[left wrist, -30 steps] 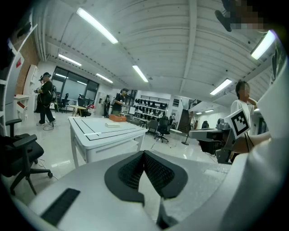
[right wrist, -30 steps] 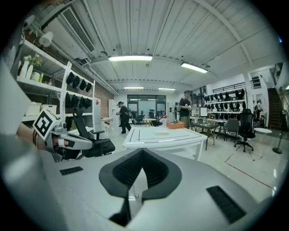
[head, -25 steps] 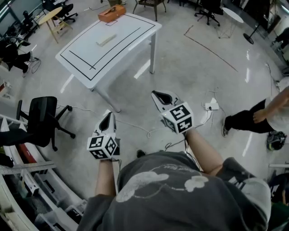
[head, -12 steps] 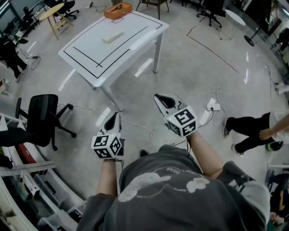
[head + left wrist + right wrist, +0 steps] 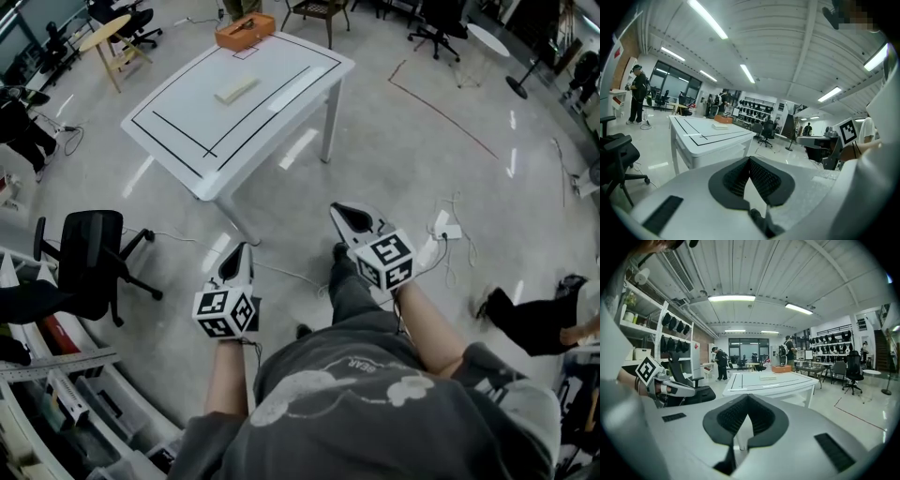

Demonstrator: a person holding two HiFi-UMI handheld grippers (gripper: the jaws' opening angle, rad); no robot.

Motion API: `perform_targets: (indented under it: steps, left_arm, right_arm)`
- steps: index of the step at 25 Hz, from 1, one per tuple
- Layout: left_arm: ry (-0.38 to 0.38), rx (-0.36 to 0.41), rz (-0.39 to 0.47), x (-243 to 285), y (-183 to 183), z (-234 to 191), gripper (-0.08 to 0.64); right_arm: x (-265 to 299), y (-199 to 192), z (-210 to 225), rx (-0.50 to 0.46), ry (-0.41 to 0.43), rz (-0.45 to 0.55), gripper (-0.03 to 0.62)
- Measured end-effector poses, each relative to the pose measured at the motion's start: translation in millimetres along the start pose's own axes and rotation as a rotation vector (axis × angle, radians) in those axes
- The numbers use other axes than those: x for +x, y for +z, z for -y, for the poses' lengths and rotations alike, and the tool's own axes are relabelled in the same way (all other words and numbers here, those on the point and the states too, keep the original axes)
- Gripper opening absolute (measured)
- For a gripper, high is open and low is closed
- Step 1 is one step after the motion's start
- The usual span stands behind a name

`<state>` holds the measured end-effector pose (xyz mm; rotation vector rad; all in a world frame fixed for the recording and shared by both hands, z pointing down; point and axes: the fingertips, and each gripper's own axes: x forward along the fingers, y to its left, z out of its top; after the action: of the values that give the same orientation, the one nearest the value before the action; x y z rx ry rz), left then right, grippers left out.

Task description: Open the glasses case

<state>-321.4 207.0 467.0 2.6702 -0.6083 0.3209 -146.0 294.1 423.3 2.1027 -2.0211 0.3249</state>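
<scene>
Nearer than a second before, the glasses case (image 5: 236, 90) lay pale and flat inside the black outline on the white surface (image 5: 178, 141), and the whole surface had grown in the head view as the person stepped forward, one leg (image 5: 347, 286) now showing ahead of the body. An orange box (image 5: 245, 30) stood at the surface's far end, well apart from the case.

Neither tool was anywhere near the case. The left tool (image 5: 237, 253) and the right tool (image 5: 345, 211) both had their jaws pressed together, tips meeting with nothing between them.

My reading of the risks: a cable (image 5: 281, 272) trailed across the floor (image 5: 403, 141) between the person and the surface and could catch a foot. The case sat loose on a smooth top (nothing braced it), so a push from closed tips would likely skid it rather than open it; the jaws would have to spread first, one tool steadying the base.

Both forearms were held out in front of the body, side by side, tools aimed forward and slightly downward toward the surface, marker cubes uppermost, the right one reaching a little further ahead.
</scene>
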Motion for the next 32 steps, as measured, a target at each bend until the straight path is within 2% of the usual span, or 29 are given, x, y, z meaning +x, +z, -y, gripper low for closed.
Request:
perform_targets:
  steps: [6, 15, 18, 21, 26, 32]
  left_arm:
    - [0.070, -0.012, 0.008, 48, 19, -24, 0.002]
    - [0.274, -0.032, 0.021, 182, 78, -57, 0.002]
    - [0.322, -0.017, 0.022, 222, 101, -57, 0.002]
    - [0.370, -0.035, 0.023, 257, 117, -60, 0.002]
    - [0.442, -0.044, 0.022, 295, 136, -65, 0.002]
    - [0.548, -0.084, 0.054, 309, 146, -76, 0.002]
  right_arm:
    - [51, 5, 56, 0.004, 0.044, 0.013, 0.002]
    - [178, 26, 216, 0.042, 0.135, -0.012, 0.002]
    - [214, 39, 259, 0.032, 0.184, -0.021, 0.002]
    - [248, 49, 295, 0.027, 0.216, -0.033, 0.002]
    - [294, 57, 329, 0.009, 0.296, -0.054, 0.002]
    - [330, 59, 337, -0.017, 0.396, -0.078, 0.002]
